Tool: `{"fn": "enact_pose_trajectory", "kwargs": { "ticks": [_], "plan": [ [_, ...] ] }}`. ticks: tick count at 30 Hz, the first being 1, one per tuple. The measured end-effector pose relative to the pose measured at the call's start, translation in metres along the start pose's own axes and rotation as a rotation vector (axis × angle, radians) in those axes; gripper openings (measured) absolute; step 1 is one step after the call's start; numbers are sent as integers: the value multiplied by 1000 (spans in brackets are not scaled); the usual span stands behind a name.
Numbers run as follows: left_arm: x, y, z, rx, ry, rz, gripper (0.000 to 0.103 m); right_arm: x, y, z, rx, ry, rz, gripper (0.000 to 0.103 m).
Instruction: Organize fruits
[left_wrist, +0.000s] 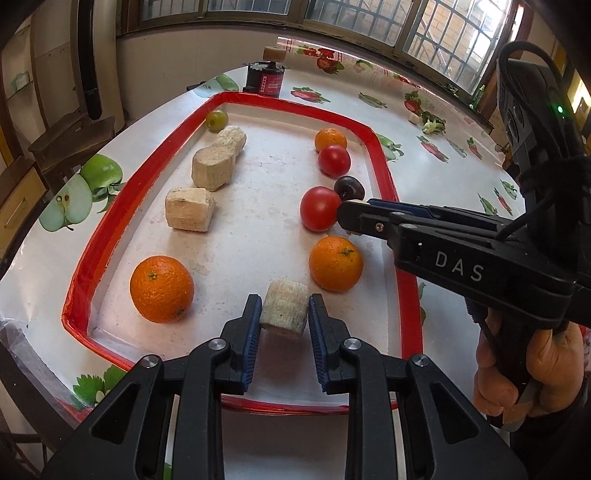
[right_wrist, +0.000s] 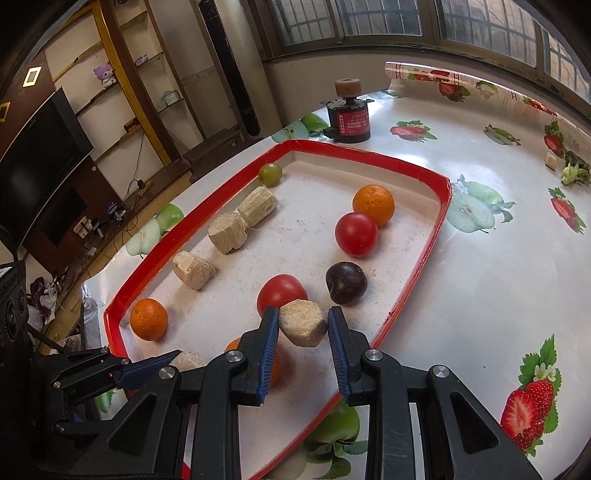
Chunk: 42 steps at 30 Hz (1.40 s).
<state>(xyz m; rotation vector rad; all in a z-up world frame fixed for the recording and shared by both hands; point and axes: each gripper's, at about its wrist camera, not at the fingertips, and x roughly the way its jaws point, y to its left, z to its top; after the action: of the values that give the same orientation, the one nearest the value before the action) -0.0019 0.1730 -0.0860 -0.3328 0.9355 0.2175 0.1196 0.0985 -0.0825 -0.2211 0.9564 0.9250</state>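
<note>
Over the red-rimmed tray (left_wrist: 229, 96) on the desk, my left gripper (left_wrist: 283, 314) and right gripper (right_wrist: 303, 326) each have jaws clamped on a pale sugarcane chunk; next, placement beside the left-hand chunk row.

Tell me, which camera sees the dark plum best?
The right wrist view: the dark plum shows whole and unblocked there. In the left wrist view it sits farther off, partly hidden behind a red tomato.

barred windows (right_wrist: 388, 18), wall shelves (right_wrist: 122, 85), dark television (right_wrist: 40, 158) (daylight)
</note>
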Motion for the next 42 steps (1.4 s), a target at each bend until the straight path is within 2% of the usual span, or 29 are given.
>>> {"fn": "enact_pose_trajectory", "kwargs": {
  "ticks": [6, 8, 10, 20, 23, 26, 30, 33, 36, 38, 40, 41, 42],
  "plan": [
    [0, -2, -2, 10, 1, 29, 23, 0, -2, 0, -1, 0, -7, 31],
    [0, -2, -2, 6, 2, 32, 30, -4, -3, 0, -2, -9, -8, 33],
    [0, 0, -1, -7, 2, 38, 44, -8, -3, 0, -3, -18, -5, 33],
    [-8, 3, 5, -26, -15, 61, 44, -29, -7, -10, 5, -45, 0, 35],
    [-12, 5, 5, -27, -21, 64, 44, -32, -9, -13, 6, -46, 7, 38],
    [-17, 6, 5, -23, -29, 73, 44, -36, -9, -15, -4, -49, 8, 44],
    [-25, 9, 4, -15, -41, 89, 44, -41, -10, -16, -24, -58, 17, 47],
    [-30, 10, 1, 4, -51, 112, 46, -45, -9, -18, -55, -71, 37, 54],
    [-37, 9, -2, 25, -69, 139, 59, -51, -6, -19, -114, -87, 54, 60],
    [-43, 9, -4, 41, -92, 166, 63, -55, -4, -19, -153, -94, 58, 68],
    [-49, 9, -5, 45, -114, 186, 67, -61, -1, -20, -201, -109, 50, 80],
    [-52, 10, -6, 45, -124, 191, 69, -64, 1, -20, -227, -120, 51, 82],
    [-55, 11, -7, 44, -132, 193, 75, -67, 3, -20, -257, -128, 58, 84]
  ]
}}
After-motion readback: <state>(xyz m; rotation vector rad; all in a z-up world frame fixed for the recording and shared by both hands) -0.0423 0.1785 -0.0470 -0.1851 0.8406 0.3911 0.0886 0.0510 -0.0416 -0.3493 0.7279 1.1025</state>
